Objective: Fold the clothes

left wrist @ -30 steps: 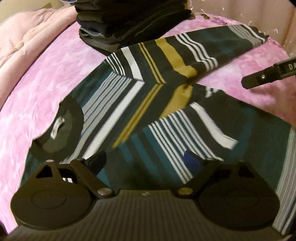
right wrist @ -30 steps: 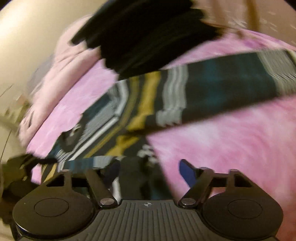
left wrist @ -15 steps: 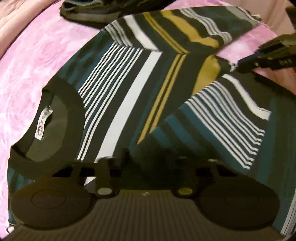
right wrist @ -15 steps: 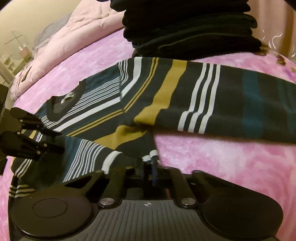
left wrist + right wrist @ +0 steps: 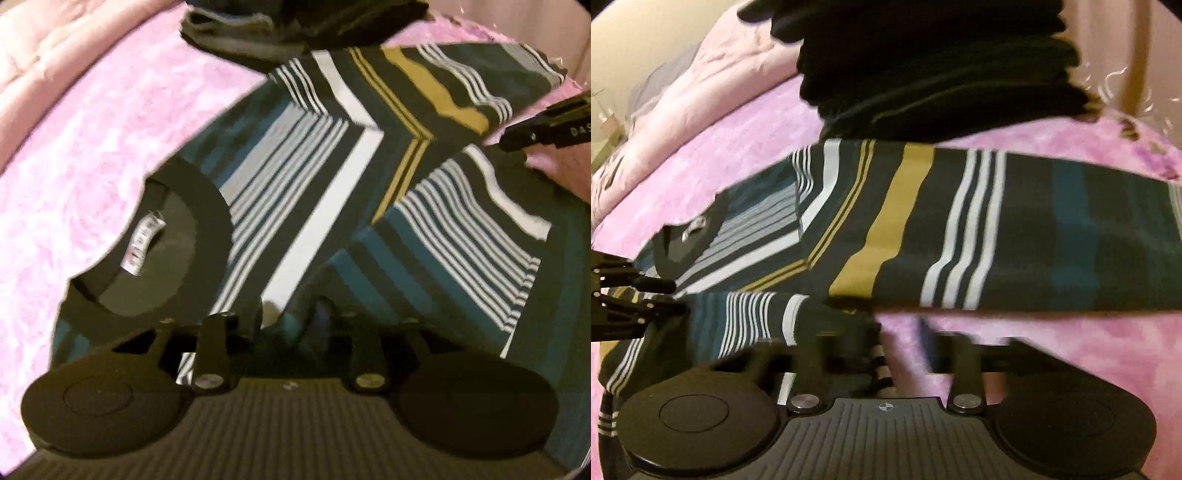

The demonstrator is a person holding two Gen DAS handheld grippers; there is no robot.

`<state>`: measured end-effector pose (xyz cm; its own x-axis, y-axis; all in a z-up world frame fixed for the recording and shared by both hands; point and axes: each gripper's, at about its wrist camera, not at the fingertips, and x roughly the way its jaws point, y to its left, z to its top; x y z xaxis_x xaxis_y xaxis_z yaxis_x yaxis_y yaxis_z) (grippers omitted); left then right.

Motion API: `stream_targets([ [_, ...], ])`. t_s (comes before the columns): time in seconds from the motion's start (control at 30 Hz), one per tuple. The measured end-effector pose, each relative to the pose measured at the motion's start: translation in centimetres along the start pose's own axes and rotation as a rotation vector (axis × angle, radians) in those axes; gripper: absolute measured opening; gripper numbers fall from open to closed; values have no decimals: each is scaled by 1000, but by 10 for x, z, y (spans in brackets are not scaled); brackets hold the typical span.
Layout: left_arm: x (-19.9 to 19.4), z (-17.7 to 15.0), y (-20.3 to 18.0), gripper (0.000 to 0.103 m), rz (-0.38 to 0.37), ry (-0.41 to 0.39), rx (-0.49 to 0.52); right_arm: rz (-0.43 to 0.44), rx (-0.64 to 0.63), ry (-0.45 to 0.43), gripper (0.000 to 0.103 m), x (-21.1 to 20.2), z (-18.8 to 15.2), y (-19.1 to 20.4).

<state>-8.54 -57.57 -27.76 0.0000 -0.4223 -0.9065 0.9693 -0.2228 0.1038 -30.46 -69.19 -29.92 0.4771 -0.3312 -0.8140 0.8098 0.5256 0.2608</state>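
I have the striped sweater [image 5: 332, 177] spread across the middle of the frame on the pink bed [image 5: 92, 166], one sleeve folded over its body, the other still stretched out. Both tools, left [image 5: 288, 317] and right [image 5: 905, 343], angle down, jaws just parting, gripping nothing.

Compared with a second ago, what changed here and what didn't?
Both tongs, left and right, dropped onto the striped sweater, pinched shut, and have just been opening again, pads now off the fabric. One sleeve stays folded across, the other stretched out; the dark folded stack is unmoved.
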Motion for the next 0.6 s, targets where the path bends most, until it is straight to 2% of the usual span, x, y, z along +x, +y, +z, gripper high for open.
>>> stream_targets([
  [0.13, -4, -6, -18, 34, -50, 40, 11, -18, 55, 44, 57, -11, -10, -12],
  [0.27, -7, -11, -47, 34, -83, 75, 79, -64, 252, 54, 57, -26, -16, -50],
  [0.37, -20, -2, -72, 35, -121, 37, 101, -117, 432, -39, 57, -53, -18, -94],
  [0.47, -21, 10, -91, 35, -153, 26, 105, -172, 642, -156, 57, -73, -22, -149],
  [0.6, -17, 21, -113, 35, -169, 29, 130, -199, 866, -318, 56, -84, -27, -213],
])
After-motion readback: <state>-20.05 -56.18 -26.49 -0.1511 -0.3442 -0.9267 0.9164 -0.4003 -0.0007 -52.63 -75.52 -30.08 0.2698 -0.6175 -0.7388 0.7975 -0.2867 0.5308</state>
